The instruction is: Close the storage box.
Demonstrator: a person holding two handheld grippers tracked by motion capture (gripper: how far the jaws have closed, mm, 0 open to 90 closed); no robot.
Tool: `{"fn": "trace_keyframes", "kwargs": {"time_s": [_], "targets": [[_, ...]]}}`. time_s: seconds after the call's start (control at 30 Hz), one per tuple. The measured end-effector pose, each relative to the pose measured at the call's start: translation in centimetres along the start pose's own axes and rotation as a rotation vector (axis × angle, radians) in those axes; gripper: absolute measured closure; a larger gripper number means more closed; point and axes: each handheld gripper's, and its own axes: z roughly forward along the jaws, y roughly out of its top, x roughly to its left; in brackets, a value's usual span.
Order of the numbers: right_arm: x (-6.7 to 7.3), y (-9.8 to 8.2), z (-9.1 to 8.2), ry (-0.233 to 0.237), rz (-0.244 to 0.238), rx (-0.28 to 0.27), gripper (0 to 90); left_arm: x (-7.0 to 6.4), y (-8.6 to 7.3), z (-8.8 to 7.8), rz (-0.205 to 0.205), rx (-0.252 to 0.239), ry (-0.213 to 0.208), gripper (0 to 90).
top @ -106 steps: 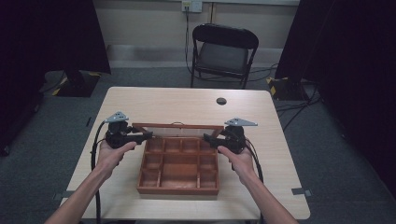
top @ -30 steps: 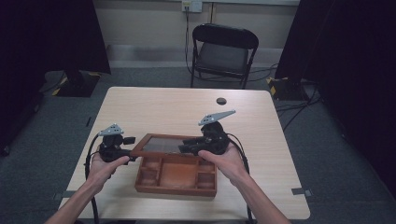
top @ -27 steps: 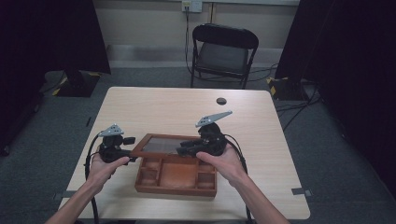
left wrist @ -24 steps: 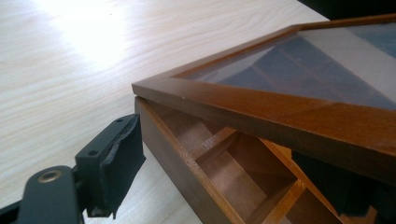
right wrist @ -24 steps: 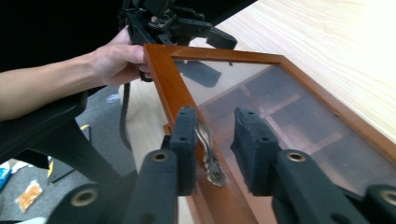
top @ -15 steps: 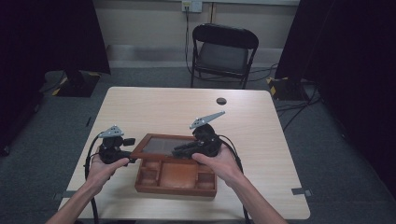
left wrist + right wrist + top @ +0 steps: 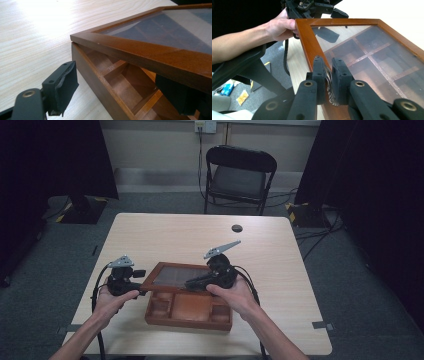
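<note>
From above, a wooden box (image 7: 190, 306) sits on the surface (image 7: 280, 270), its glass lid (image 7: 172, 277) half lowered between both claws. The left claw (image 7: 112, 92), open, straddles the box wall. The right claw (image 7: 328, 82) pinches the lid's metal clasp (image 7: 329, 86); lowering slowly would avoid slamming.

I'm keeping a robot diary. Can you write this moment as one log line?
right hand-held gripper: shut on lid clasp | lid: half closed | left hand-held gripper: open, straddling box wall
</note>
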Motion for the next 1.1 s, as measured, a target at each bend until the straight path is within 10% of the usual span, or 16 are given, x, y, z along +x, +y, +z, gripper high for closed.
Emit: {"fn": "trace_keyframes", "kwargs": {"time_s": [1.1], "targets": [[0.0, -2.4, -0.7, -0.03, -0.061, 0.031, 81.5, 2.6, -0.7, 0.0, -0.044, 0.029, 0.061, 18.2]]}}
